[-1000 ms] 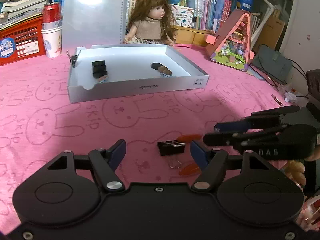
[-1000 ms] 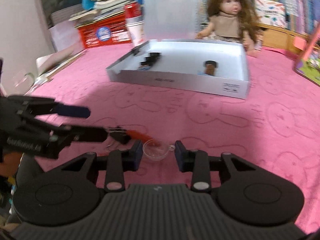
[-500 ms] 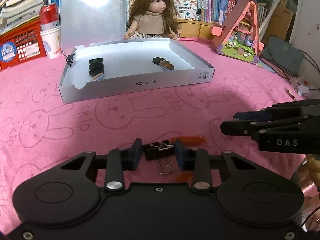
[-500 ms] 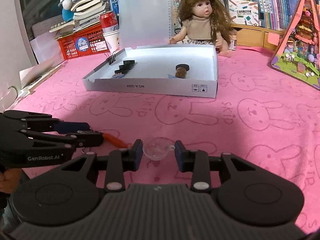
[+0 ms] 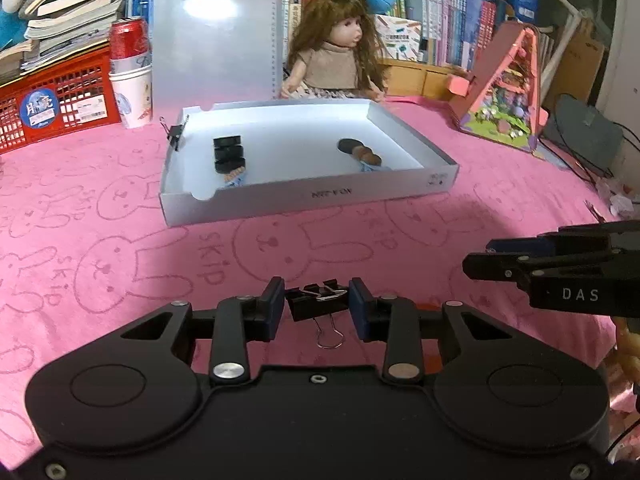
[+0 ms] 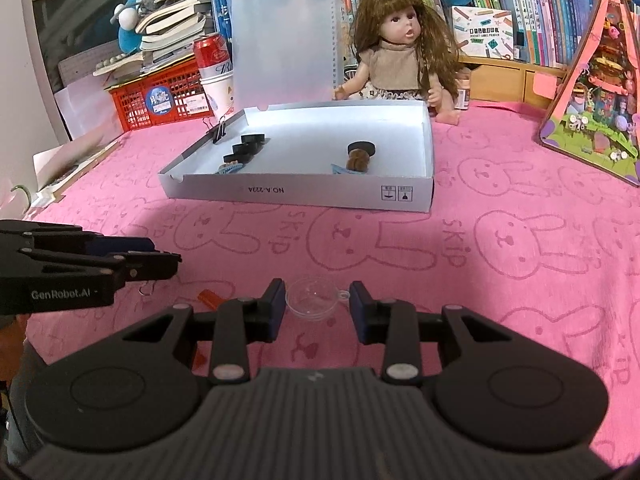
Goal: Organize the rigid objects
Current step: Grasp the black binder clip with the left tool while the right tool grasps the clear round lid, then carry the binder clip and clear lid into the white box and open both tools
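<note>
My left gripper [image 5: 316, 307] is shut on a black binder clip [image 5: 316, 306] and holds it above the pink cloth. My right gripper [image 6: 317, 305] is shut on a small clear plastic cup [image 6: 314, 299]. A white shallow box [image 5: 304, 196] lies ahead on the cloth; it shows in the right wrist view too [image 6: 296, 194]. Inside it are a row of black discs [image 5: 229, 154], a black disc with brown pieces [image 5: 362, 152] and a binder clip [image 5: 175, 136] on its left wall. Each gripper shows in the other's view, the right gripper [image 5: 560, 268] and the left gripper [image 6: 80, 268].
A doll [image 5: 340, 60] sits behind the box beside an upright translucent clipboard [image 5: 212, 32]. A red crate [image 5: 52, 100], a can on a paper cup [image 5: 130, 76] and a toy house [image 5: 508, 96] stand around. An orange item [image 6: 208, 298] lies on the cloth.
My left gripper closed on the binder clip and lifted it off the cloth. My right gripper kept hold of the clear cup and rose, and the box now looks farther off.
</note>
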Available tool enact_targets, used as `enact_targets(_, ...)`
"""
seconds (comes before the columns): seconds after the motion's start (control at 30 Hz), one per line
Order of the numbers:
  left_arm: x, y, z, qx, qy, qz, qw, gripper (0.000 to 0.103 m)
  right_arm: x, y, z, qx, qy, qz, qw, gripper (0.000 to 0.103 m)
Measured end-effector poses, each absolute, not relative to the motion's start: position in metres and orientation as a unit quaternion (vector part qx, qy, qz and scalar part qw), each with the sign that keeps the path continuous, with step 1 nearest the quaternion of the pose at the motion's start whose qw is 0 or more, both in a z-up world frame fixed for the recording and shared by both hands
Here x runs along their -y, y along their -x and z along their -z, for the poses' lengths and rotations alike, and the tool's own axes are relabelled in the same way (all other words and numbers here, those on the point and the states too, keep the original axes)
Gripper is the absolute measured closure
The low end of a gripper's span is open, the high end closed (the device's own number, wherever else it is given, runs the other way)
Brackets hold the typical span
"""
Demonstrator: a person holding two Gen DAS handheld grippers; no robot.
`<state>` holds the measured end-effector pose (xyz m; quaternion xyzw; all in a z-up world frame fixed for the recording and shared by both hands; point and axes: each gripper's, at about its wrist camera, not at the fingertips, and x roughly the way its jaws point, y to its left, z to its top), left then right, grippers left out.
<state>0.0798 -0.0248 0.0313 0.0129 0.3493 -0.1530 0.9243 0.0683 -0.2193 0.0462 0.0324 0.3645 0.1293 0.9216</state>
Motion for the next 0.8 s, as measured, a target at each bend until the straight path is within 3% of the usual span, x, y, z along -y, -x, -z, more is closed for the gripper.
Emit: enact_targets(0.8,0.002,-0.159,-0.07,-0.324,0.048,0.128,0.936,0.07,0.219,-0.137,-0.075,-0.33,-0.073,-0.107,0.935,0.063)
